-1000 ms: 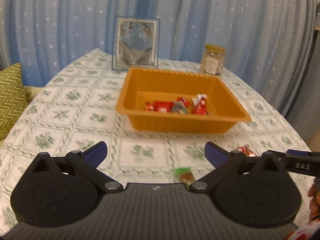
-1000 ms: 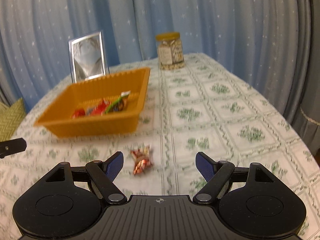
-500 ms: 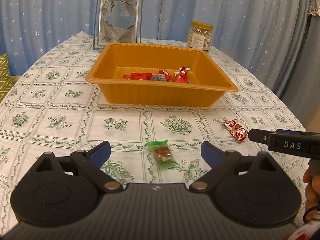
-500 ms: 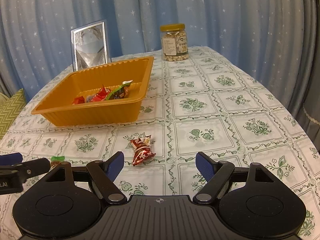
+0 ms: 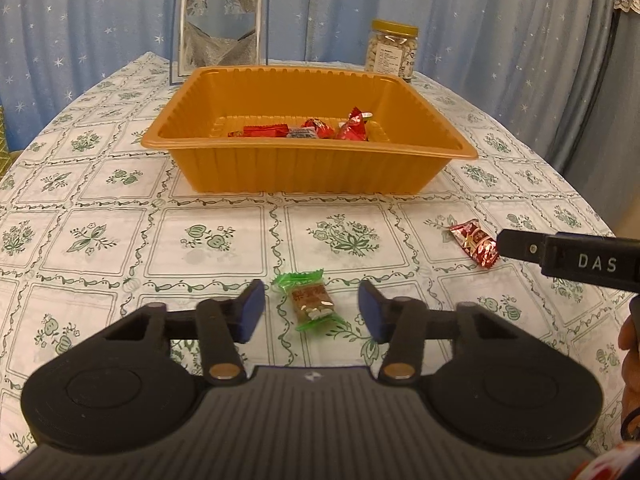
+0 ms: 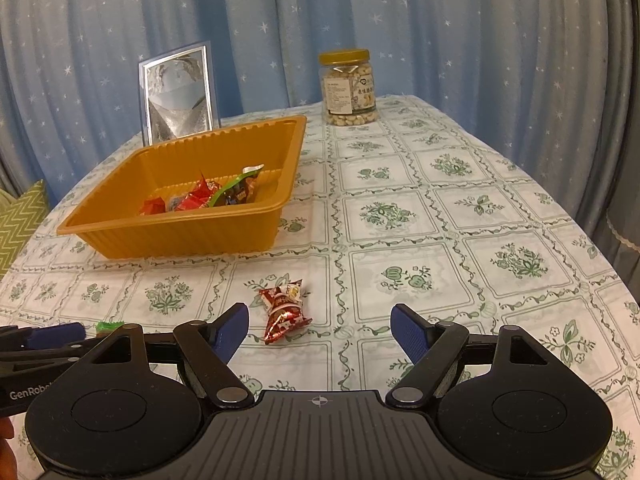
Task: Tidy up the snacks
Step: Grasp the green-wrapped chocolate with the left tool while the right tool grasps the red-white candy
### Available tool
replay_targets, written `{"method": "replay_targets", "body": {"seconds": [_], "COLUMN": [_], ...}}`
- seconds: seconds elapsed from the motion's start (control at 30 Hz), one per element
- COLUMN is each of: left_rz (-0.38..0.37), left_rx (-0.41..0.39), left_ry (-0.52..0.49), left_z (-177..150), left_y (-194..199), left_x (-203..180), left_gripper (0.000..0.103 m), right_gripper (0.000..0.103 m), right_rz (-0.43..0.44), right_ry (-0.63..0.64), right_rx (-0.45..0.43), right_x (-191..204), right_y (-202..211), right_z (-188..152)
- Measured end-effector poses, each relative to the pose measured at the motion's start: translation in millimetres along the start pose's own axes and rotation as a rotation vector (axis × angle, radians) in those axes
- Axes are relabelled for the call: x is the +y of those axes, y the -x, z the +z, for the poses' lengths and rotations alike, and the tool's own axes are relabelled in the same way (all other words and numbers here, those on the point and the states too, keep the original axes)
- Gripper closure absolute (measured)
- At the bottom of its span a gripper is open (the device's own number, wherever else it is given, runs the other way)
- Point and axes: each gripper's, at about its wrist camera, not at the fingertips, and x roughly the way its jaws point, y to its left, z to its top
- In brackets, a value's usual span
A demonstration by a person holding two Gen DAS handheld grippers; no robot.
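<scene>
Round table (image 5: 100, 240) under a white cloth printed with green flowers, blue star-dotted curtain (image 5: 480, 8) behind. Near the middle of the table, an orange tray (image 5: 308, 168) holding several wrapped sweets (image 5: 312, 130), mostly red, lying along its floor.

In front of the tray, toward the camera, a green-wrapped candy (image 5: 311, 305) flat on the cloth. Left gripper (image 5: 311, 312) low over the table with that candy between its blue pads (image 5: 251, 312); jaws just closing in, a gap visible on both sides of the wrapper, so not yet pinching.

In front of the tray's right corner, a red-wrapped candy (image 6: 283, 311) flat on the cloth, well apart from the green one. Right gripper (image 6: 320, 330) spread wide, nothing between its pads touching them; red candy just ahead of the left pad (image 6: 230, 330), closer to that side than to the middle of the gap.

Behind the tray, a silver picture frame (image 5: 219, 32) standing upright at its back left corner, and a clear jar of nuts (image 6: 348, 88) with a yellow lid beyond its back right corner. Left of the tray, off the table edge, a green zigzag cushion (image 6: 18, 224).
</scene>
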Motion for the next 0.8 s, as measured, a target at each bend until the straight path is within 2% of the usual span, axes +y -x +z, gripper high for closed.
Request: {"method": "replay_targets", "body": {"seconds": [0.17,0.37,0.53,0.7,0.8], "left_rz": [0.002,0.004,-0.009,-0.014,-0.017], "left_rx": [0.013,0.026,0.025,0.028,0.024], "left_ry": [-0.012,-0.016,-0.006,-0.005,-0.001], "left_z": [-1.5,-0.6,1.1,1.3,2.2], "left_y": [-3.7,-5.9,-5.0,-4.7,-4.1], "left_x": [-2.3,-2.2,-0.6,-1.0,-1.0], "left_gripper": [0.070,0.084,0.085,0.085,0.085], "right_gripper": [0.025,0.033,0.037,0.049,0.052], "right_rz": [0.005,0.009,0.021,0.010,0.017], "right_ry": [0.013,0.019,0.037,0.064,0.080], "right_rx": [0.005,0.008,0.003,0.015,0.027], "right_x": [1.8,3.6,7.0,9.7,12.6], "right_y": [-5.0,-11.1,-13.4,-23.5,-29.5], "right_z": [0.0,2.2,4.4,4.7,2.9]}}
